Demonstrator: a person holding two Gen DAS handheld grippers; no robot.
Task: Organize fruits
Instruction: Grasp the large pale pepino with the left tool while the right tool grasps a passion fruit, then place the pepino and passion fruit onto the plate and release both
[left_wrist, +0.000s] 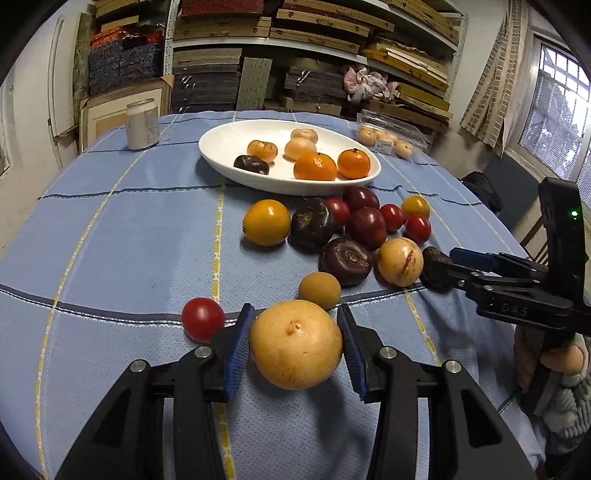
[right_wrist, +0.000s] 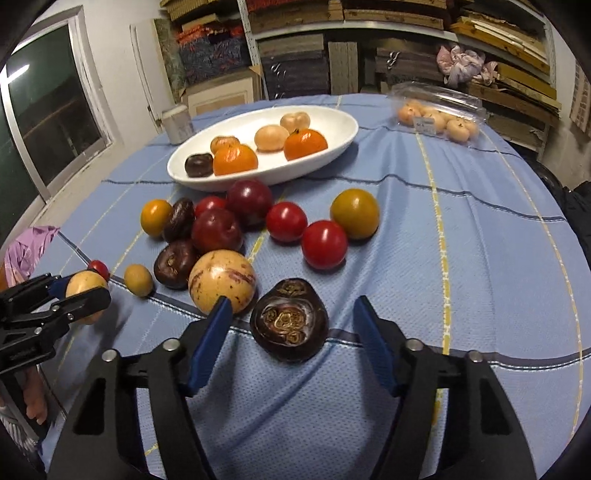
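Observation:
My left gripper (left_wrist: 295, 309) is shut on a pale yellow round fruit (left_wrist: 295, 347) and holds it just above the blue cloth; the right wrist view shows that gripper (right_wrist: 83, 290) at the far left. My right gripper (right_wrist: 291, 301) stands open around a dark brown wrinkled fruit (right_wrist: 290, 319) that lies on the cloth, with a gap at each pad. A white oval dish (left_wrist: 218, 158) at the back holds two mandarins, pale fruits and a dark one. Loose red, dark and yellow fruits (right_wrist: 218, 229) lie between the dish and the grippers.
A speckled yellow fruit (right_wrist: 221, 280) touches my right gripper's left finger. A small tan fruit (left_wrist: 319, 290) and a red tomato (left_wrist: 202, 318) lie close to the left gripper. A jar (left_wrist: 142, 125) and a clear fruit box (right_wrist: 439, 114) stand at the back. Shelves line the wall.

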